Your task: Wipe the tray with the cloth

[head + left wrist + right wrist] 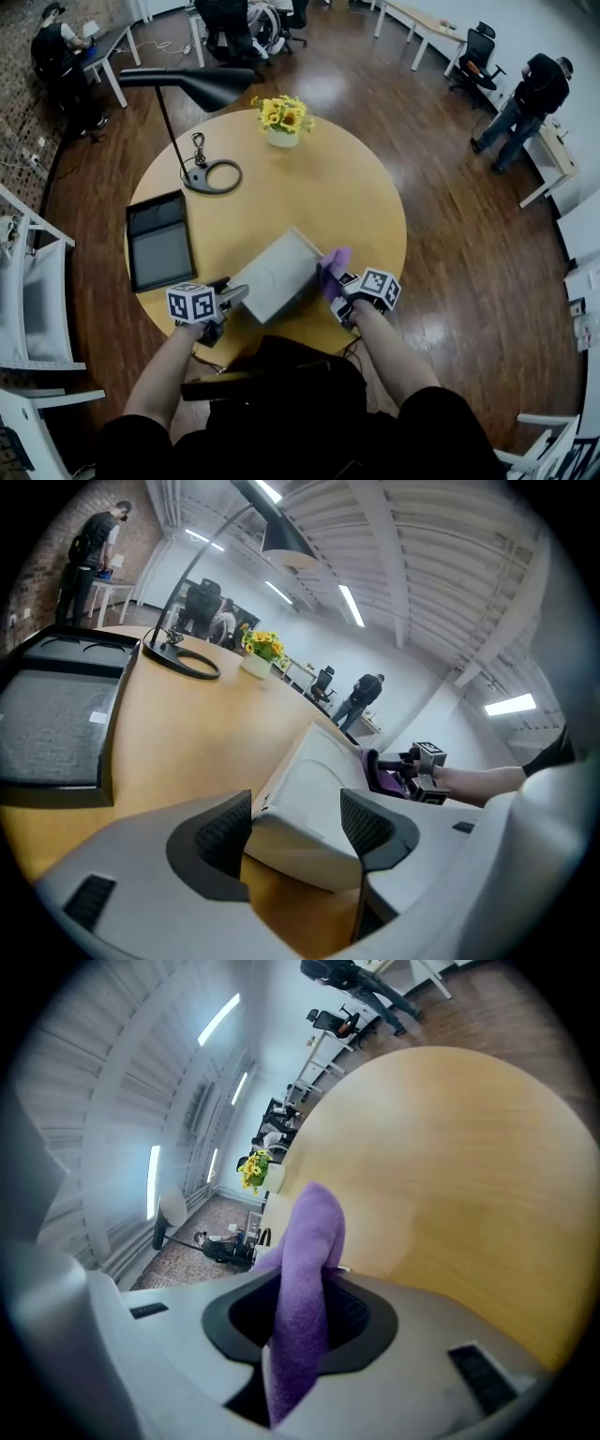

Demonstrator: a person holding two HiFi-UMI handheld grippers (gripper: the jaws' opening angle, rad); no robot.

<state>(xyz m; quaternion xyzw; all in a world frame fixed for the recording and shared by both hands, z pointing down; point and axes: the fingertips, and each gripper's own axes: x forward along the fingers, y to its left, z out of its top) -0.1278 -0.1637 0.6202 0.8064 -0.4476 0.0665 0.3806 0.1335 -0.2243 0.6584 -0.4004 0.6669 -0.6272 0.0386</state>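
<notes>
A pale grey tray [277, 277] sits tilted over the near part of the round wooden table [347, 187]. My left gripper [228, 298] is shut on its near left corner. In the left gripper view the tray's rim [309, 832] lies between the two dark pads of my left gripper [295, 832]. My right gripper [330, 281] is shut on a purple cloth [336, 262], which touches the tray's right edge. In the right gripper view the cloth [305, 1279] stands up between the jaws of my right gripper [300, 1312], over the bare table top [450, 1176]. The left gripper view also shows the cloth [380, 775] at the tray's far side.
A black rectangular tray [159, 239] lies at the table's left. A black desk lamp [202, 89] with a ring base [214, 176] stands behind it. A white pot of yellow flowers [283, 119] is at the far edge. White chairs [37, 281] stand left of the table.
</notes>
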